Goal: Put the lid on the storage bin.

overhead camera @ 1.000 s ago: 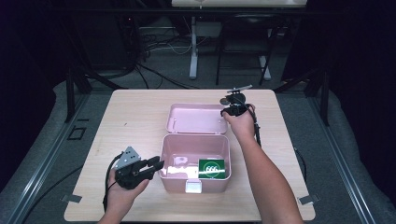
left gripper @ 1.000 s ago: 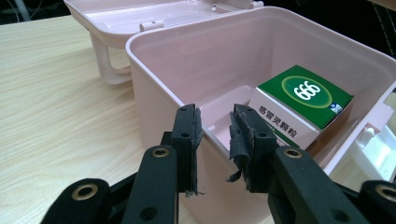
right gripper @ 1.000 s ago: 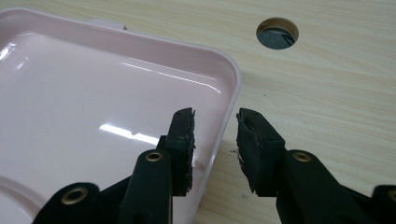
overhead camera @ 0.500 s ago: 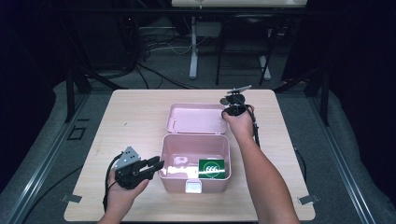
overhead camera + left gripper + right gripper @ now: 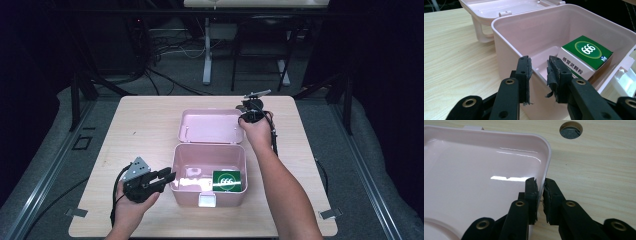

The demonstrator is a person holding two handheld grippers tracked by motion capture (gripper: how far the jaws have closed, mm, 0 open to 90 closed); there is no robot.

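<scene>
A pink box [image 5: 208, 191] stands open at the table's front centre, its lid [image 5: 210, 127] lying flat behind it. Inside on the right lies a green and white packet marked 666 [image 5: 227, 180] [image 5: 586, 50]. My left gripper [image 5: 170, 176] [image 5: 539, 60] meets the box's left wall [image 5: 509, 37], one jaw outside and one inside, shut on the wall. My right gripper [image 5: 245, 116] [image 5: 540, 182] is at the lid's right edge, its jaws pinched on the lid's rim [image 5: 547, 157].
The wooden table [image 5: 145, 125] has a round cable hole [image 5: 571, 130] near the lid's far right corner. A white latch [image 5: 207, 200] sits on the box's front wall. Cables trail from both grippers. Dark floor and table legs lie beyond the far edge.
</scene>
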